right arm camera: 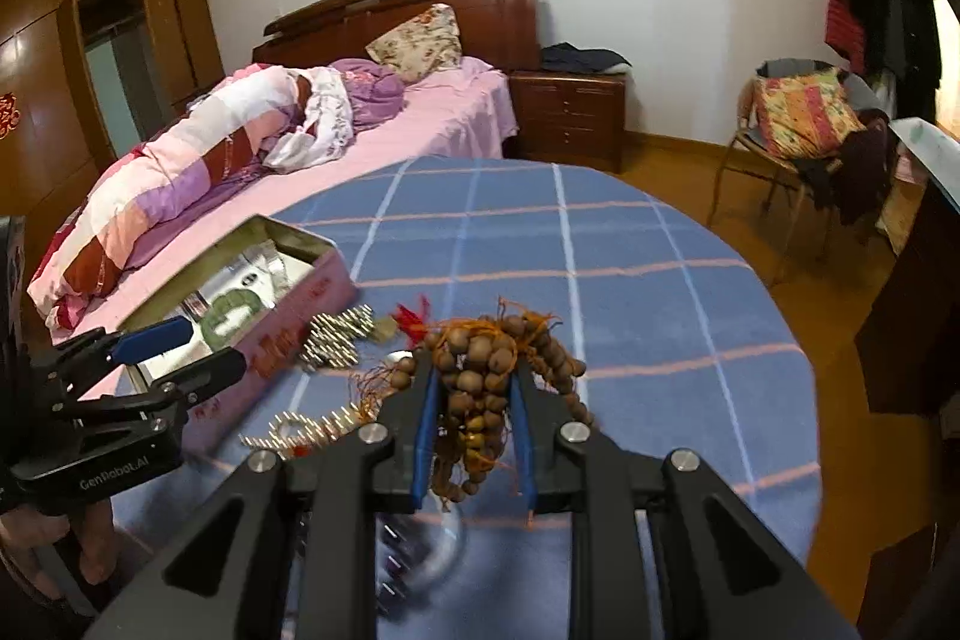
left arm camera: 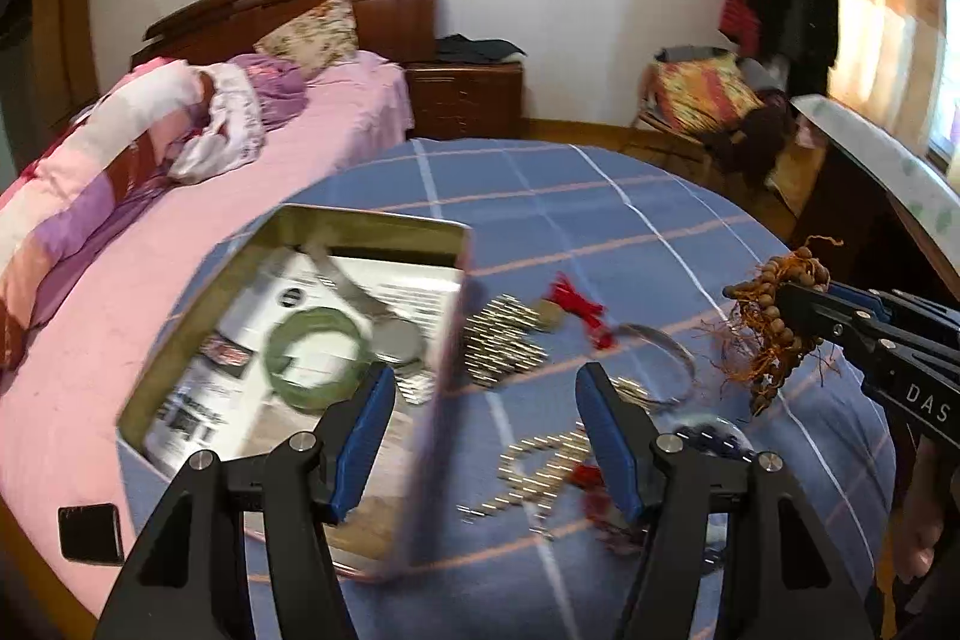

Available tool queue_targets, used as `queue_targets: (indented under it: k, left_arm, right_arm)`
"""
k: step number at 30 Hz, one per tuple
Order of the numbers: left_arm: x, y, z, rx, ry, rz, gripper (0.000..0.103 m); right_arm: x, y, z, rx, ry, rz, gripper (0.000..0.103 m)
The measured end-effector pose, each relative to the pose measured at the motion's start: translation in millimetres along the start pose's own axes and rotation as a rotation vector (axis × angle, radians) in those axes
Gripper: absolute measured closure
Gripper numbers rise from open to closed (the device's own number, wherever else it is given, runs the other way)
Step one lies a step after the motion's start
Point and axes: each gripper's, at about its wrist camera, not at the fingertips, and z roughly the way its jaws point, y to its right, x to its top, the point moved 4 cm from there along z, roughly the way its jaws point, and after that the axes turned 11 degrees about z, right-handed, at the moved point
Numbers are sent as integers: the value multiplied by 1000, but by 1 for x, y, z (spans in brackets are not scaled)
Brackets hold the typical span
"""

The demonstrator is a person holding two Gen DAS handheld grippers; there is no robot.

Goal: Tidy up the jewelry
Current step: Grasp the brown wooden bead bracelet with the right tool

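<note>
Holding wooden bead strand (right arm camera: 480, 388) clamped in right claw (right arm camera: 474, 382), lifted above table (right arm camera: 660, 280), likely for transfer to tin (left arm camera: 456, 244) at 10 o'clock. Left claw (left arm camera: 486, 388) spread apart, empty, straddling tin's near wall.

Home bedroom — bed (right arm camera: 384, 124), nightstand (right arm camera: 567, 109), wardrobe (right arm camera: 120, 40)
</note>
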Motion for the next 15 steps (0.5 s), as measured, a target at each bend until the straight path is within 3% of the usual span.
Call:
queue_targets:
  k: [8, 15]
  left_arm:
    - [-7, 44, 10, -56, -42, 87, 40]
    - [-17, 59, 16, -98, -77, 104, 40]
  right_arm:
    - [-23, 22, -5, -11, -28, 17, 78]
    - [-28, 30, -5, -2, -31, 32, 78]
